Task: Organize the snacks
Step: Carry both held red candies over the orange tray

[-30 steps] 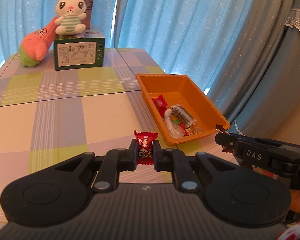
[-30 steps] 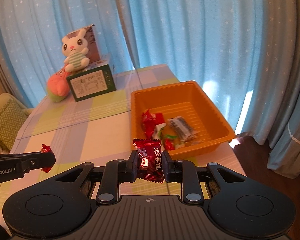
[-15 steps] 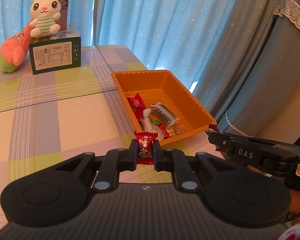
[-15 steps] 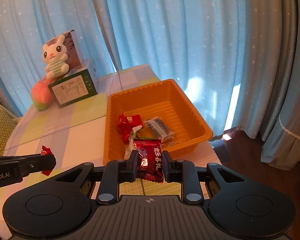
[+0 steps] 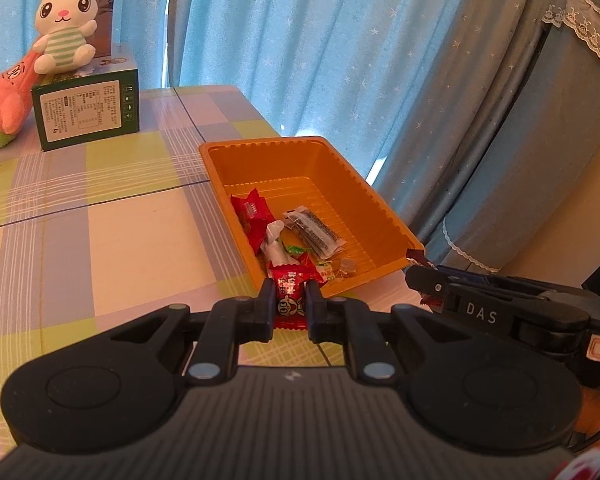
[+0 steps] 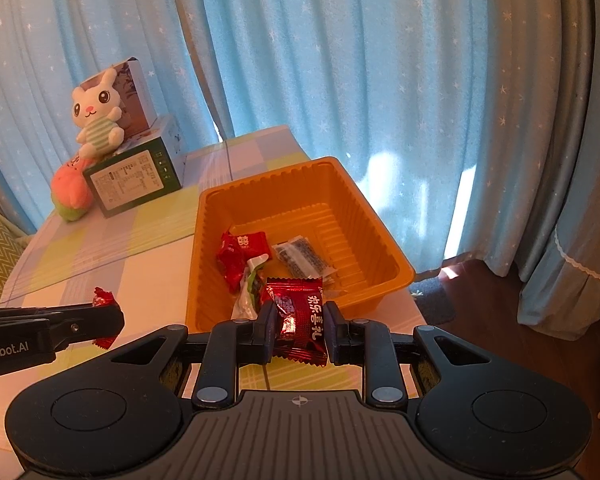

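Right wrist view: each candy is clamped short of the orange tray (image 6: 392, 256), so release now could miss — the small red candy (image 5: 290, 304) by the left gripper (image 5: 288, 314), the dark red packet (image 6: 300, 320) by the right gripper (image 6: 300, 330).

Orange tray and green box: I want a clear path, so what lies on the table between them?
Nothing: in the right wrist view, only bare checked tablecloth separates the orange tray from the green box.

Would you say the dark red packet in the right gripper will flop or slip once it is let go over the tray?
The dark red packet looks thin and crinkly, so probably light and somewhat floppy. Its glossy foil may slide off the right gripper readily. Being flat, it should settle in the orange tray rather than roll.
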